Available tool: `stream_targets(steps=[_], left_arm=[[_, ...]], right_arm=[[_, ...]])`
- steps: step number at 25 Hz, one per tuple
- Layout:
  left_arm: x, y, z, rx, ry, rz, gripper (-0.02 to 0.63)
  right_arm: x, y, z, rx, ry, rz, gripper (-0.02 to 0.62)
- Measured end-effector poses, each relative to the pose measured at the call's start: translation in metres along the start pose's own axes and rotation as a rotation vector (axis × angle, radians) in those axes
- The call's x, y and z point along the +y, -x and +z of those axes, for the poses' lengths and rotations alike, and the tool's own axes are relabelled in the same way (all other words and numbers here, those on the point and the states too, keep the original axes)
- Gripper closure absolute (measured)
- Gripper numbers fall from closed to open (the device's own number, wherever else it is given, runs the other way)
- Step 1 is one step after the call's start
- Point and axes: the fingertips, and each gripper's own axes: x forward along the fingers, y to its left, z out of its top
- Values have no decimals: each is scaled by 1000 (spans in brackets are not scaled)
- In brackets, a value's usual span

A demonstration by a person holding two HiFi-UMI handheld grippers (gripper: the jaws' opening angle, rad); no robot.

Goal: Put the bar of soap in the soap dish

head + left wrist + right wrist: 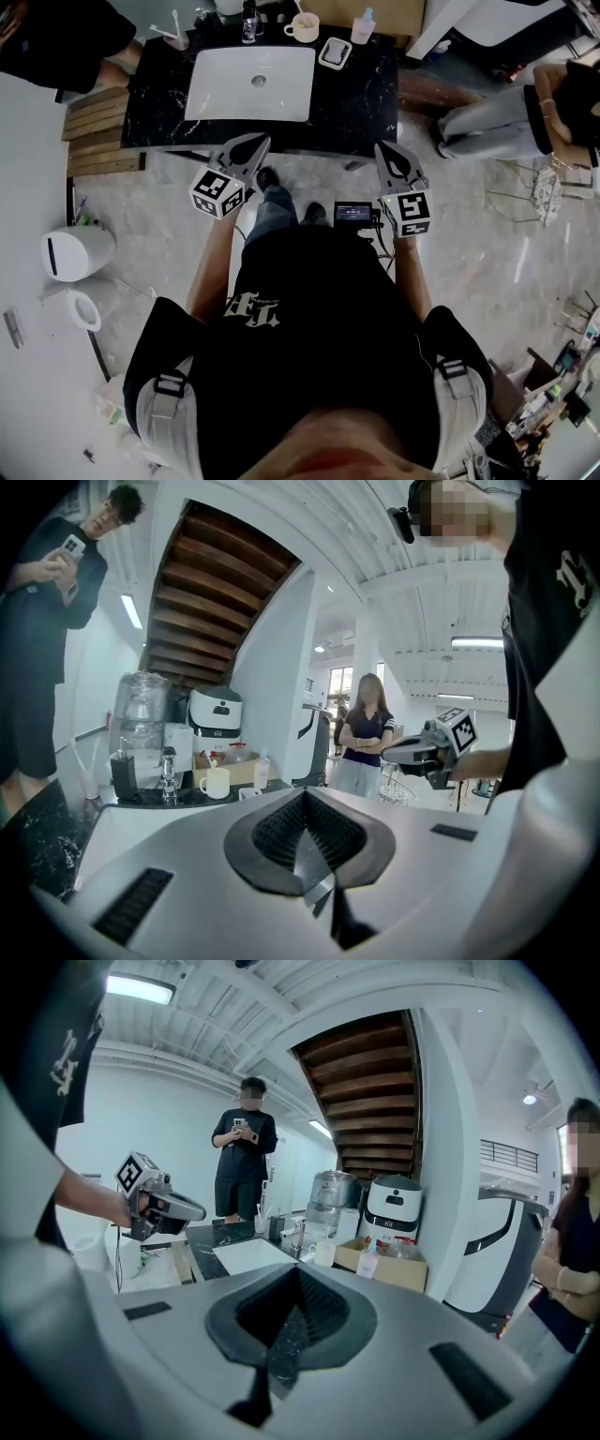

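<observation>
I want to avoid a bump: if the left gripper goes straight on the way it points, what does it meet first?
Probably the left gripper meets the counter at its front edge, or the sink behind if it clears that edge; height is hard to judge.

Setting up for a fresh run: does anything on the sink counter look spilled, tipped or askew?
Nothing stands out. The mug and pink bottle stand upright at the back of the counter, the soap dish lies flat, and no spill shows.
</observation>
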Motion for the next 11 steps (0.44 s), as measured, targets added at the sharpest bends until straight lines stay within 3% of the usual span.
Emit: stream_targets(steps=[5, 11], left_arm=[[-19, 2, 1, -9, -14, -41, 598], [-19, -1, 16, -53, -51, -30, 598]], right_arm=[[-2, 14, -3, -13, 2, -18, 588], [-13, 14, 9, -55, 35, -22, 589]])
